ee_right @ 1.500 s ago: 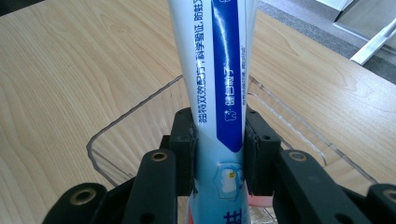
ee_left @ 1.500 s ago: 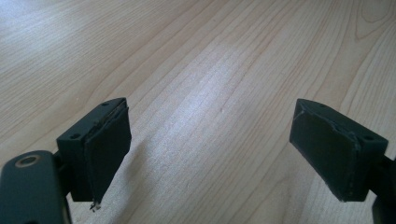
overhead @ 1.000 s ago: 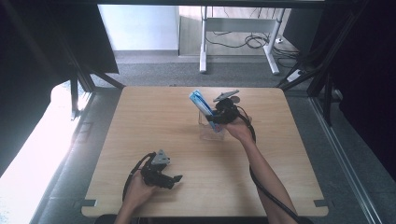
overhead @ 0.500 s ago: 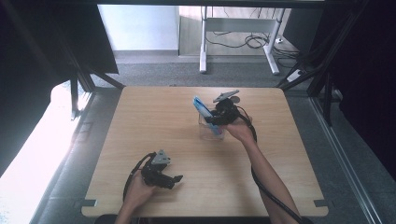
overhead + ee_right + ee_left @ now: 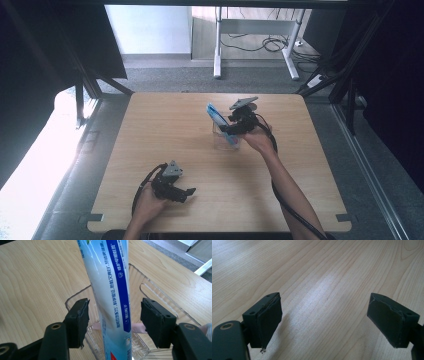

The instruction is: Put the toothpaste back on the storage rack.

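Note:
A blue and white toothpaste tube (image 5: 219, 121) (image 5: 110, 290) stands tilted in a clear plastic container (image 5: 226, 142) (image 5: 75, 297) near the middle of the table. My right gripper (image 5: 227, 131) (image 5: 116, 315) reaches around the tube from the right. Its jaws have just been opening. The tube is between them with a gap on each side, so neither pad presses on it. Near the front left edge my left gripper (image 5: 189, 191) (image 5: 324, 320) lies low over the bare wood. It is open, with nothing between its fingers.
A pink item (image 5: 140, 328) lies at the bottom of the container, mostly hidden behind the tube. The wooden table (image 5: 165, 130) has dark frame bars and a grey floor around it. White desk legs and cables stand beyond the far edge.
The tube's upper end has sunk slightly toward the container. The right hand has barely shifted. The left hand has not moved.

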Available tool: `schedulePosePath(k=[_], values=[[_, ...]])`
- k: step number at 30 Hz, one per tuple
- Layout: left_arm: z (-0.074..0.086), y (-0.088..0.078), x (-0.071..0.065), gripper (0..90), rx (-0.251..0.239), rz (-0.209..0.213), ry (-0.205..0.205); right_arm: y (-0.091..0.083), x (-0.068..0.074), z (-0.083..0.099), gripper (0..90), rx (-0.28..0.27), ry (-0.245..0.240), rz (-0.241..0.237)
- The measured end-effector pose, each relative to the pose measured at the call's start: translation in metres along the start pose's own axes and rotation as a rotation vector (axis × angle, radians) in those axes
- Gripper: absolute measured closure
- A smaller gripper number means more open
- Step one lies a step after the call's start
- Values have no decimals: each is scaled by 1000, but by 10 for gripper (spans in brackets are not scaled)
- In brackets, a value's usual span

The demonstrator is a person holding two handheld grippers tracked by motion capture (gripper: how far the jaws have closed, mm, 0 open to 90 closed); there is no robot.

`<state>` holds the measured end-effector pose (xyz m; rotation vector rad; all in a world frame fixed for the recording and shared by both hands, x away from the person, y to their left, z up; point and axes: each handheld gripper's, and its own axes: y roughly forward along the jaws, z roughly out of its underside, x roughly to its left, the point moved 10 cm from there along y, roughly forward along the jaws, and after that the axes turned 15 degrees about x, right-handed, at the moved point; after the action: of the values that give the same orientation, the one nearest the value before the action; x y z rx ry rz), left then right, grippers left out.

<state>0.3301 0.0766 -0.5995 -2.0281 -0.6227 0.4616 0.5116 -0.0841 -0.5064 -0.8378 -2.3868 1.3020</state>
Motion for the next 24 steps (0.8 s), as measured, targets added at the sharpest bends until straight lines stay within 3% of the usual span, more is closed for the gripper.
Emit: schedulePosePath(k=[6, 12, 16, 24], values=[[-1, -1, -1, 129, -11, 12, -3, -4, 6, 3, 299, -1, -1, -33], [-1, -2, -1, 129, -15, 17, -5, -5, 10, 8, 151, 10, -28, -11], [-2, -2, -2, 129, -15, 15, -5, -9, 12, 10, 122, 3, -46, 8], [-1, -2, -1, 129, -12, 15, -2, -17, 15, 18, 0, 13, -38, 9]])
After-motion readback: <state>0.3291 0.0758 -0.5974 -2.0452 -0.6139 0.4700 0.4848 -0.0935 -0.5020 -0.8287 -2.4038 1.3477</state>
